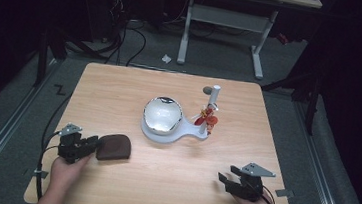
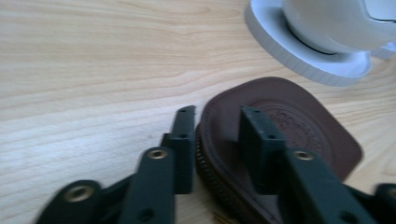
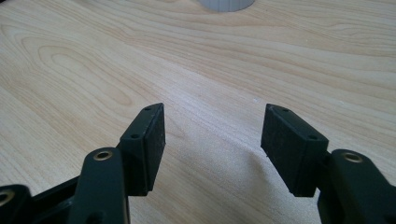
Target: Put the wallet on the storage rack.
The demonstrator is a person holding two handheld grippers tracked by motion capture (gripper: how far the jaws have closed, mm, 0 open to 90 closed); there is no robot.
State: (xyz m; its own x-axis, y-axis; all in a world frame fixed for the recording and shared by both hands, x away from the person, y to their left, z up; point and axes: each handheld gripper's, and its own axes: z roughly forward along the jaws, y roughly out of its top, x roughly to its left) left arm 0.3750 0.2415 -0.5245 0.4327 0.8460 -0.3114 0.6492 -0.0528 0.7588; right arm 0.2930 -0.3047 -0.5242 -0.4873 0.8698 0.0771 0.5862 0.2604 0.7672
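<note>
The left gripper [image 2: 212, 135] bites the near edge of the brown leather pouch [image 2: 280, 135], one jaw pressed outside the zipped rim, the other lying on the embossed top; the hold looks shallow, so the pouch may pivot or slip free if it is lifted quickly. The pouch lies flat on the table [image 1: 119, 91], stretching ahead of the jaws; just beyond its far end stands the white stand [image 1: 163, 133] with its shiny dome [image 1: 163, 114], and a forward push could knock the pouch into that base. The right gripper [image 3: 212, 140] rests well apart with its jaws spread wide over bare wood, holding nothing; it offers no support if the pouch sags.
</note>
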